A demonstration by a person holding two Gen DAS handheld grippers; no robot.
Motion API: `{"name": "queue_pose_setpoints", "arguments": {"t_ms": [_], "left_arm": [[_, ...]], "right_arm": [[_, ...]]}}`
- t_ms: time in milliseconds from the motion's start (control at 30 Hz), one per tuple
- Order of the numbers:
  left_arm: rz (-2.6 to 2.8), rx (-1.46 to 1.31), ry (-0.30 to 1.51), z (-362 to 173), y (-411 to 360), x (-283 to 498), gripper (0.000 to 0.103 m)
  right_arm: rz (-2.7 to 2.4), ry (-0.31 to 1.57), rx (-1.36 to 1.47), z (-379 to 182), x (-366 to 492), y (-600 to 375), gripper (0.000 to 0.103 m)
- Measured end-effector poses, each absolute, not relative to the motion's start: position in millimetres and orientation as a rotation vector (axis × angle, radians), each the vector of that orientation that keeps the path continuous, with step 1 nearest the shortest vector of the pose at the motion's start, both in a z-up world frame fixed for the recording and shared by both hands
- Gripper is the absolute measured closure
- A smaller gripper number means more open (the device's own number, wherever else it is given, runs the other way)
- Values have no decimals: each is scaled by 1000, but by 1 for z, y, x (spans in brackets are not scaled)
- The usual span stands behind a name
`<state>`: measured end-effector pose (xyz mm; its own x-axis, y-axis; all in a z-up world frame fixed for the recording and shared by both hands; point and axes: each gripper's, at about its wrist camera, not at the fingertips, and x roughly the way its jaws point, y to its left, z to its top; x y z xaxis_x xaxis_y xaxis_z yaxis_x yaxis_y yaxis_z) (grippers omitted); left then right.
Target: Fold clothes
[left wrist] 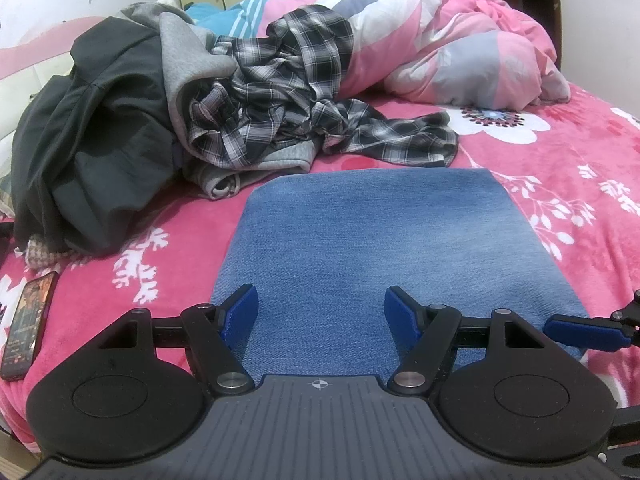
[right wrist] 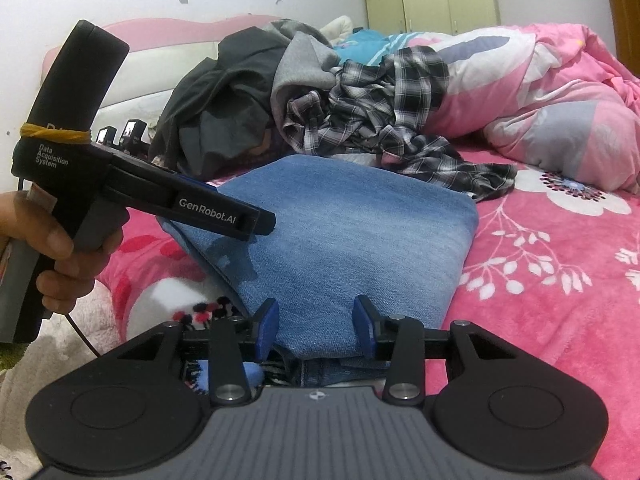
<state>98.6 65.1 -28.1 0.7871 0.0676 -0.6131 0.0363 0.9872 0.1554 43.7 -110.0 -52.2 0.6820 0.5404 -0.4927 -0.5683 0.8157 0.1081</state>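
Left wrist view showed a bed under a pink floral blanket (left wrist: 560, 208), with a pink and white duvet (left wrist: 460, 40) bunched at its far side. To the far left lay a heap of unfolded clothes: a dark garment (left wrist: 92, 128), a grey sweatshirt (left wrist: 188, 64) and a black and white plaid shirt (left wrist: 288, 92) spilling toward the middle. Nearer to me, flat on the blanket, lay the folded jeans (left wrist: 380, 240), a blue denim rectangle whose long axis ran away from me toward that heap. My left gripper (left wrist: 320, 316) hung just over the near edge of the jeans with its jaws standing wide and nothing between them. My right gripper (right wrist: 316, 322) sat at the near right corner of the jeans, jaws half apart, straddling the folded edge; I could not tell whether the pads pressed the cloth, and it looked released rather than gripped. In the right wrist view, my left hand (right wrist: 60, 252) held its tool out over the left side of the denim. A phone (left wrist: 26, 324) lay at the blanket's near left edge. By my judgement the jeans were finished, and the plaid shirt, lying ahead and left, was nearer my left hand for the next pick.
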Motion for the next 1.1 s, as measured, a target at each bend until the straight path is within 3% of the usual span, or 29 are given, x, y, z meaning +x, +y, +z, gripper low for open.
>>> {"name": "queue_pose_setpoints", "arguments": {"t_ms": [1100], "left_arm": [[20, 160, 667, -28, 64, 98, 32]], "right_arm": [[616, 528, -50, -53, 42, -110, 59]]}}
